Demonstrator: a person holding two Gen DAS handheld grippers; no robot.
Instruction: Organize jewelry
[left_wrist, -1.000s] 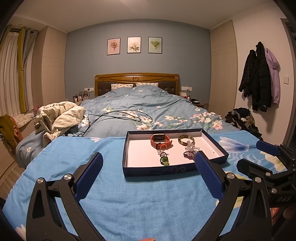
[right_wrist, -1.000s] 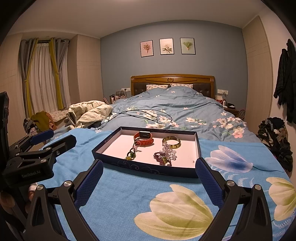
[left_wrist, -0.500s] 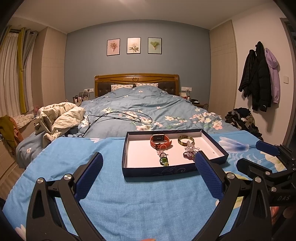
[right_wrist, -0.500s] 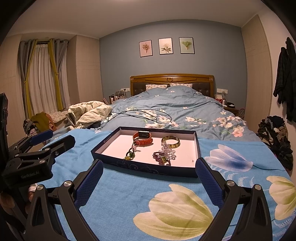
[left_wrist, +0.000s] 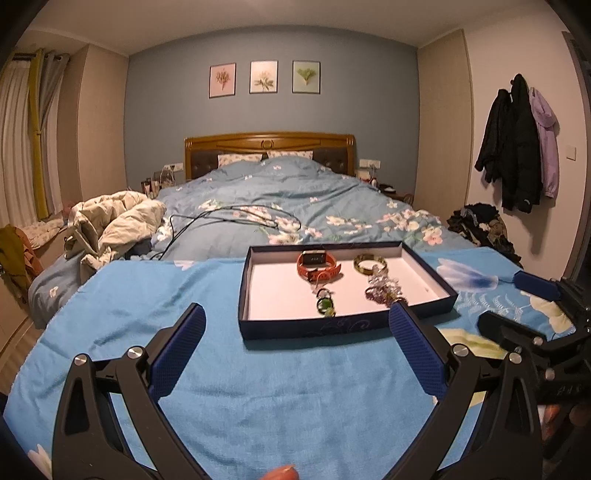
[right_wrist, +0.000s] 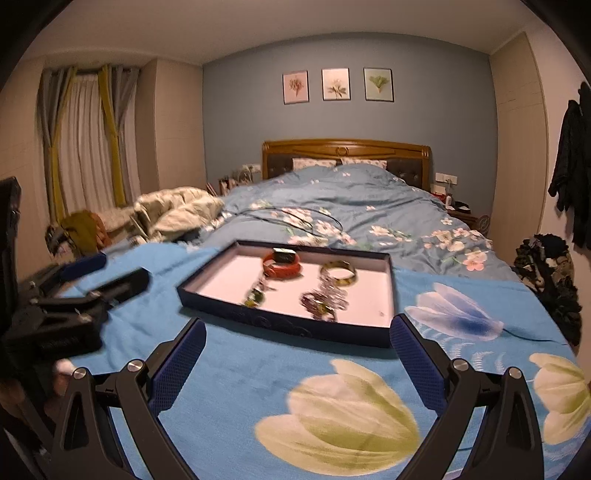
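A dark blue tray (left_wrist: 317, 326) (right_wrist: 295, 325) with a white floor sits on the blue flowered cloth. In it lie an orange watch (left_wrist: 317, 264) (right_wrist: 282, 264), a gold-green bangle (left_wrist: 370, 263) (right_wrist: 338, 273), a purple bead bracelet (left_wrist: 384, 290) (right_wrist: 325, 301) and a small green piece (left_wrist: 325, 304) (right_wrist: 255, 295). My left gripper (left_wrist: 297, 354) is open and empty, short of the tray's near wall. My right gripper (right_wrist: 297, 360) is open and empty, also short of the tray. Each gripper shows in the other's view, the right one (left_wrist: 524, 314) and the left one (right_wrist: 92, 284).
The cloth (left_wrist: 258, 387) covers the foot of a bed (left_wrist: 280, 192). A black cable (left_wrist: 229, 218) lies on the duvet behind the tray. A crumpled beige quilt (left_wrist: 110, 225) is at the left. Coats (left_wrist: 517, 144) hang on the right wall above a clothes pile (left_wrist: 480, 225).
Both grippers have moved slightly closer to the tray and stay open. The right wrist view has swung a little to the right. The jewelry has not moved.
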